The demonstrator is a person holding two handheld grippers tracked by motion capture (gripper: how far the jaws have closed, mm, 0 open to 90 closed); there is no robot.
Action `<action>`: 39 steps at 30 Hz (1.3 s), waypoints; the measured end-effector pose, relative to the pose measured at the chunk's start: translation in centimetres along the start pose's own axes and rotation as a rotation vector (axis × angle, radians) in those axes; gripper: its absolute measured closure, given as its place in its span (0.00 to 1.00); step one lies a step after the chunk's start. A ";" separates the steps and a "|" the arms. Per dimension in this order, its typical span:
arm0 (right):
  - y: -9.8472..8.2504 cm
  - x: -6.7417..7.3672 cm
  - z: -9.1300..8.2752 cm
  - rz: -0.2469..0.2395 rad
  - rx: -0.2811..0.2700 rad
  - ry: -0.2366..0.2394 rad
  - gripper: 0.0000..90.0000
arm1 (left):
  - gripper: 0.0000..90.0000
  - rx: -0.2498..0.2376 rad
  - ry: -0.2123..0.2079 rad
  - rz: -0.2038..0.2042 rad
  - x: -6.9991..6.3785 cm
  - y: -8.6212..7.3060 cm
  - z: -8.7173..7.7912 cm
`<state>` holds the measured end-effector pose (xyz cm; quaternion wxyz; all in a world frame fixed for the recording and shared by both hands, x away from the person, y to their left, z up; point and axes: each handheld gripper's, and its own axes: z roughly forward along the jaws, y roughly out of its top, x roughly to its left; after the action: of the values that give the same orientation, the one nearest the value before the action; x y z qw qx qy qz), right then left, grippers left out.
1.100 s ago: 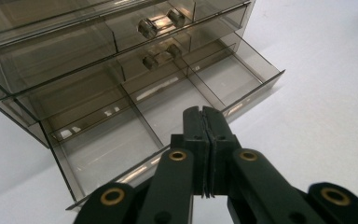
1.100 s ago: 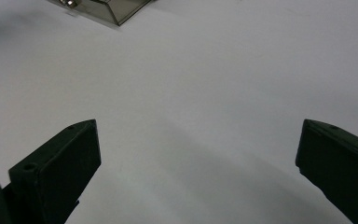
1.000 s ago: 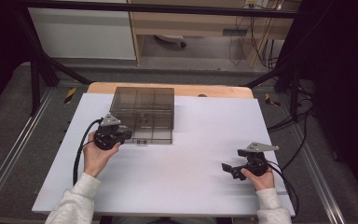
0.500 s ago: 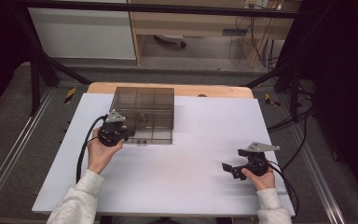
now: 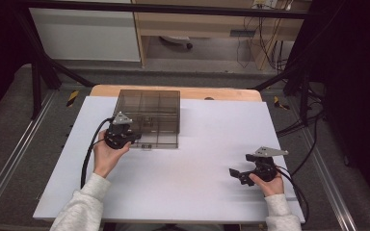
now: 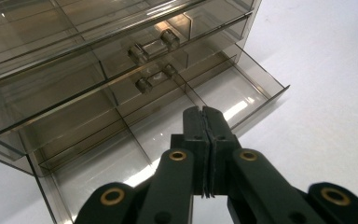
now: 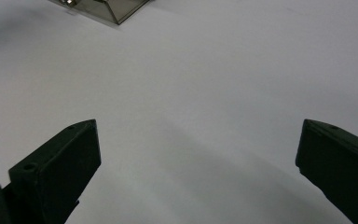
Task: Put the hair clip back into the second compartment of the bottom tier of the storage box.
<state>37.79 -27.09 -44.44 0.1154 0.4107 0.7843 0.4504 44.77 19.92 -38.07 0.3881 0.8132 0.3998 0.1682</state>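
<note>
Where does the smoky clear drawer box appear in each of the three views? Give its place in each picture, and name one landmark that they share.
High view: the drawer box stands at the table's far side, left of centre, by the left gripper.
Left gripper view: it takes up the upper left, its bottom drawer pulled out under the shut jaws.
Right gripper view: one corner at the top edge, left of centre.
Shared landmark: the white tabletop.
</note>
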 end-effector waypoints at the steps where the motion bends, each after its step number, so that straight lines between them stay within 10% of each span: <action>1: 0.0 0.0 0.0 0.000 0.000 0.000 0.01 | 0.98 0.002 -0.004 -0.002 0.0 0.0 0.1; 39: 0.0 0.0 0.1 -0.003 0.004 0.000 0.01 | 0.98 0.032 0.023 0.000 0.4 0.5 3.4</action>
<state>37.81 -27.05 -44.48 0.1154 0.4100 0.7857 0.4487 47.25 18.42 -39.88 0.3705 0.8173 0.4067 0.1712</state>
